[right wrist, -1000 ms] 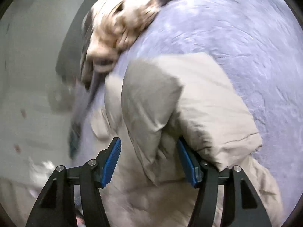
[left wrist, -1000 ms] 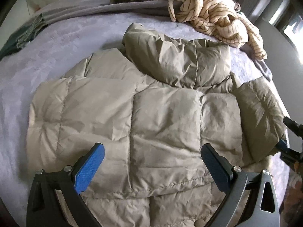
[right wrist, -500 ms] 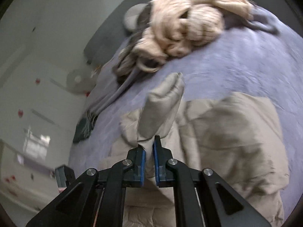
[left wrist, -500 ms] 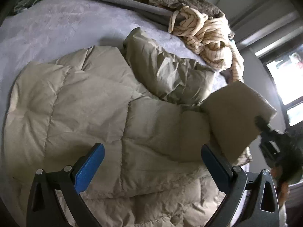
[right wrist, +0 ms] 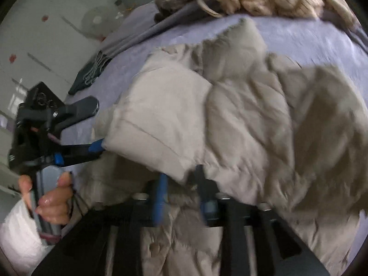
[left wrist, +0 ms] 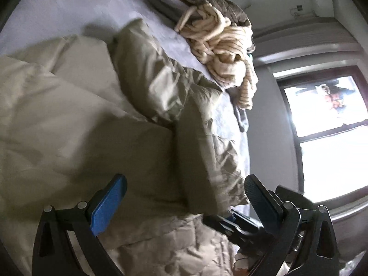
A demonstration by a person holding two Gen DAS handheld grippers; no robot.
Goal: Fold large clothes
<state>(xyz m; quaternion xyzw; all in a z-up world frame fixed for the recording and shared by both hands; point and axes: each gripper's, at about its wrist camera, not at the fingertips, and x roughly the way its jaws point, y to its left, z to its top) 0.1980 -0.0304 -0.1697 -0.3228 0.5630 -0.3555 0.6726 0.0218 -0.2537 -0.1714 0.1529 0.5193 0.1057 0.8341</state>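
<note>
Beige puffer jacket (left wrist: 76, 124) lies spread on the bed (left wrist: 57, 9), body running left-right across the near part, hood (left wrist: 149, 69) at the far side. Right gripper (right wrist: 181, 197) is at the near edge w/ the sleeve (right wrist: 156, 124): sleeve cuff end sits between its blue pads, which look part-open w/ a gap, but the frame is blurred so can't tell if it's actually pinching the cloth or just letting go. Sleeve's long axis runs from the right shoulder in toward jacket centre, i.e. laid across the body to the left. Left gripper (left wrist: 184, 204) is wide open, holds nothing, hovers over the near hem; in the right wrist view it sits just left of the sleeve cuff, near it, touching or not is unclear. Key relation, as I judge it: cuff lies between the two grippers, right one nearer, so right likely sets it down while left is free for the other side. Pile of other clothes (left wrist: 220, 46) sits far right on the bed, well apart from the jacket.
</note>
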